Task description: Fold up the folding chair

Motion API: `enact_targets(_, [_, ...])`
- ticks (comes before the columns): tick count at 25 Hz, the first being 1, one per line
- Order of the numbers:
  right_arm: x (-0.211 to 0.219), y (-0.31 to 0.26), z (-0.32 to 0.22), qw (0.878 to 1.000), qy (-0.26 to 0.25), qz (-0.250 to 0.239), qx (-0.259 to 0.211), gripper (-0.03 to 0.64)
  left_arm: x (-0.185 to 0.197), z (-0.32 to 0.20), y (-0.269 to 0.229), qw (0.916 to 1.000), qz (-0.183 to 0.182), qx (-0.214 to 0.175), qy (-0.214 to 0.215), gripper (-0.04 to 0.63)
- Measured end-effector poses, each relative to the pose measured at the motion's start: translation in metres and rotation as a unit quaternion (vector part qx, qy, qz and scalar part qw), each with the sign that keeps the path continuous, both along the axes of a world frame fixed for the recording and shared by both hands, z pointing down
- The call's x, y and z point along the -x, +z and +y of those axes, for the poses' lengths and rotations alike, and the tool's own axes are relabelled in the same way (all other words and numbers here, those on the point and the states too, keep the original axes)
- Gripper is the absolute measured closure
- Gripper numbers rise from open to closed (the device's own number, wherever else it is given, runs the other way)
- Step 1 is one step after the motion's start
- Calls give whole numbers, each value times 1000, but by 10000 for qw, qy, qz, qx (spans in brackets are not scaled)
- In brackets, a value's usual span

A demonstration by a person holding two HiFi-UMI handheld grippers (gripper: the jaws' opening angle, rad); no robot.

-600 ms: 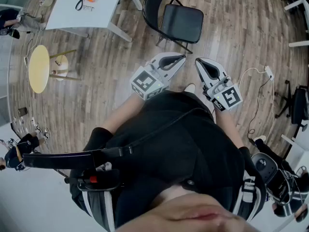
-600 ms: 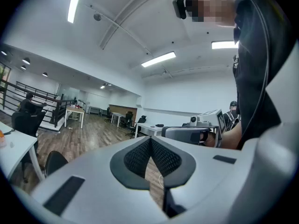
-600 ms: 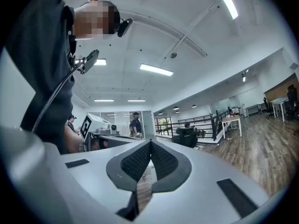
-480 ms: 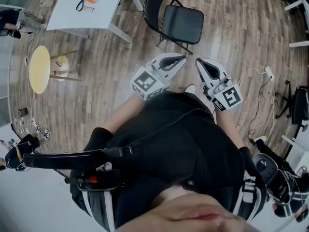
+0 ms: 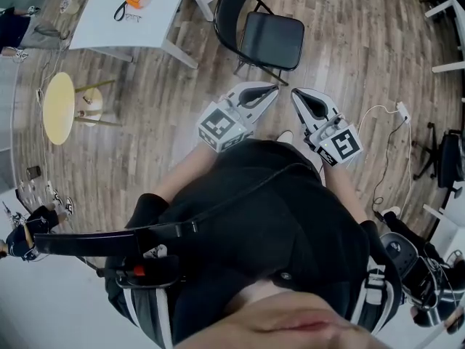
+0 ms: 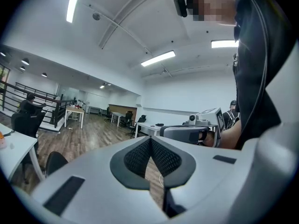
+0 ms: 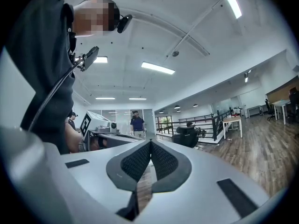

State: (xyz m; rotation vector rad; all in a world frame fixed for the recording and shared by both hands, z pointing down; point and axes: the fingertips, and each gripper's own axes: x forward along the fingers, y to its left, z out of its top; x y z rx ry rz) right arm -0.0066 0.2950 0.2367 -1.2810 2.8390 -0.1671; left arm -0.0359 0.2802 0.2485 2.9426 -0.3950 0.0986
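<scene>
Folding chair (image 5: 272,41): unfolded on the wood floor (image 5: 167,97), on the far side of both tools.
Left tool (image 5: 271,89): pressed together, empty.
Right tool (image 5: 297,94): pressed together, empty.

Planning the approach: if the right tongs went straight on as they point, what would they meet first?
Probably the folding chair: from above, the right tongs aim at its seat, though height is unclear; they might pass over it.
</scene>
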Motion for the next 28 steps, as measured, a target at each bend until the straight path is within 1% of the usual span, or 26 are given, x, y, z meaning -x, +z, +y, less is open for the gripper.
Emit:
enact_targets(8, [-9, 1, -1, 10000, 54, -53, 36, 607, -4, -2, 3, 10000, 5, 63, -34, 591])
enact_targets(13, [-22, 3, 1, 9999, 72, -71, 60, 607, -13, -2, 6, 9999, 24, 129, -94, 591])
enact_targets(16, [-32, 3, 6, 9999, 66, -98, 62, 607, -22, 2, 7, 9999, -33, 92, -118, 591])
enact_targets(20, [-51, 8, 20, 9992, -162, -364, 59, 607, -43, 13, 12, 9998, -64, -10, -166, 591])
enact_targets(24, [-59, 11, 16, 9988, -400, -283, 16, 607, -54, 7, 10, 9996, -69, -1, -267, 591])
enact_targets(28, [-80, 14, 15, 9988, -428, -243, 6, 607, -72, 10, 8, 9992, -136, -57, -382, 591])
